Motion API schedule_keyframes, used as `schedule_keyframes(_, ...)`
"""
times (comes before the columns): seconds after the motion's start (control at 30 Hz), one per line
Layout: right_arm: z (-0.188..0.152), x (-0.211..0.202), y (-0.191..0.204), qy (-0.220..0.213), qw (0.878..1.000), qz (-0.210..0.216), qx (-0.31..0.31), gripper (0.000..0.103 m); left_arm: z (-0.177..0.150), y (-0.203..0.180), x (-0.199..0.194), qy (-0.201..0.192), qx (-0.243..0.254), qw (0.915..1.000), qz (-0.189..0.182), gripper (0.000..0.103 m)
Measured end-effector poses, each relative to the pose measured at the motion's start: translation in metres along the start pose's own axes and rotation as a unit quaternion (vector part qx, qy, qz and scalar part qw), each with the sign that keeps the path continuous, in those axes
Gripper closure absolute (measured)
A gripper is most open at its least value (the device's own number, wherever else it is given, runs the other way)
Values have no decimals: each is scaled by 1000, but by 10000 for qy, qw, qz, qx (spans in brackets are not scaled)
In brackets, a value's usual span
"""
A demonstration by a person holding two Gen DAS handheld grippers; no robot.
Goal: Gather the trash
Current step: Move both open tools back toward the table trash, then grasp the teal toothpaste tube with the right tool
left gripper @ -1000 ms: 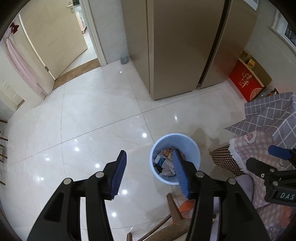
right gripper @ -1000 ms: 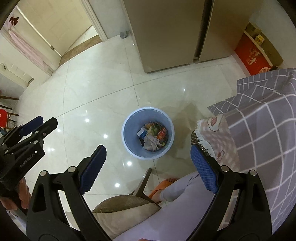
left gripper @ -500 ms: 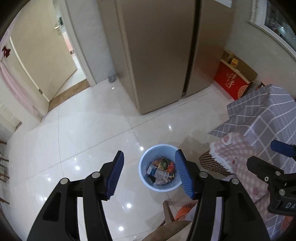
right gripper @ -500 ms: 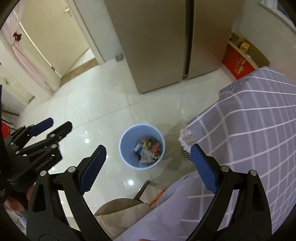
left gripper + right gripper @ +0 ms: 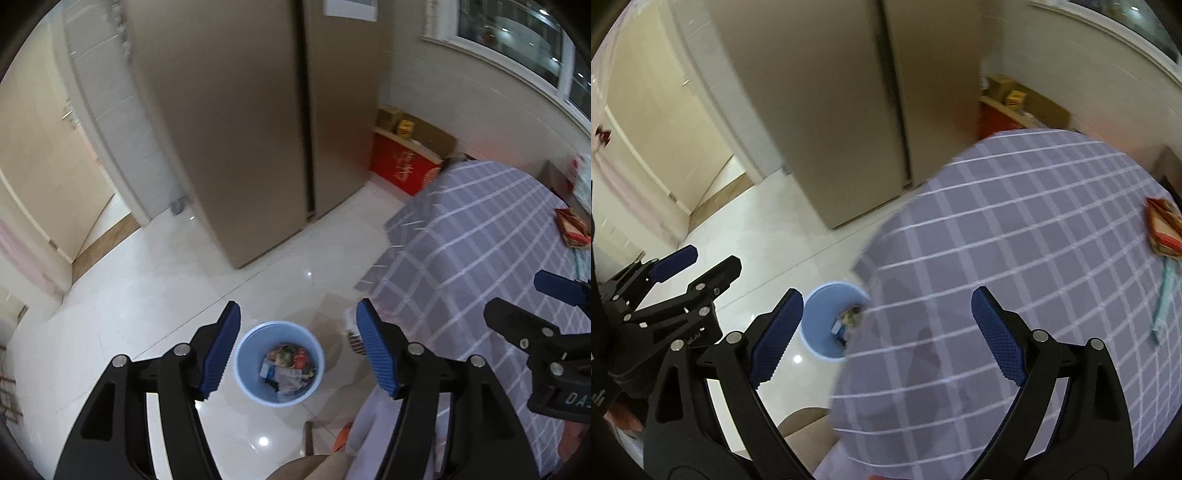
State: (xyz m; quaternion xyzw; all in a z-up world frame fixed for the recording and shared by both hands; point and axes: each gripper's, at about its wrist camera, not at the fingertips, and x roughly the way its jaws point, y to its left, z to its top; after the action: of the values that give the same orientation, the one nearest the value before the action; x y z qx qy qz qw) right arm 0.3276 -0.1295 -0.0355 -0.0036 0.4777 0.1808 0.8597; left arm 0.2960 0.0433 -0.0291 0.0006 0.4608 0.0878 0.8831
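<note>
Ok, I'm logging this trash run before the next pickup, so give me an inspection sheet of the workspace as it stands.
Surface: table under a grey checked tablecloth; glossy white tile floor.
Job's things: blue trash bin on the floor beside the table, holding wrappers and paper; red wrapper and a pale teal strip on the cloth.
Clutter: nothing else seen.
Grippers: left gripper open, empty; right gripper open, empty, over the table.
Cables: nothing seen.
Surroundings: beige two-door refrigerator, red box, doorway, window.
</note>
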Motion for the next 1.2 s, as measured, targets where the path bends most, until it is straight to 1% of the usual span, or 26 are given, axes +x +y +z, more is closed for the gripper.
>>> schedule_keyframes(0.1,-3,-8,-28,-73,9995,-153,283,12,6,-29,0,-20,262,9995,-149,34)
schedule_keyframes(0.2,-9,-15,-60,-112,9977,-239,630,12,12,-63,5,1,537,9982,-268,34)
schedule_keyframes(0.27,-14,-21,-79,-136,9955,-432,833,12,14,-81,6,10,654,9972,-361,34)
schedule_keyframes(0.33,-18,-26,-96,-162,9928,-623,1010,12,15,-102,8,14,795,9957,-476,34)
schedule_keyframes(0.4,-21,-29,-114,-181,9900,-721,1201,12,17,-123,11,38,958,9937,-580,34)
schedule_keyframes(0.63,-37,-43,-175,-243,9751,-1282,1794,12,20,-178,20,160,1327,9871,-878,34)
schedule_keyframes(0.77,-41,-44,-201,-239,9658,-1632,2002,12,19,-197,23,197,1474,9837,-1008,34)
schedule_keyframes(0.93,-45,-37,-230,-135,9598,-1807,2144,12,17,-214,29,282,1525,9812,-1148,34)
schedule_keyframes(1.07,-44,-27,-245,-53,9575,-1962,2115,12,20,-219,31,294,1455,9819,-1178,34)
schedule_keyframes(1.13,-43,-21,-254,9,9582,-1949,2096,13,22,-220,32,293,1418,9822,-1193,34)
schedule_keyframes(1.2,-42,-15,-260,95,9612,-1870,2028,20,25,-222,33,288,1410,9823,-1200,34)
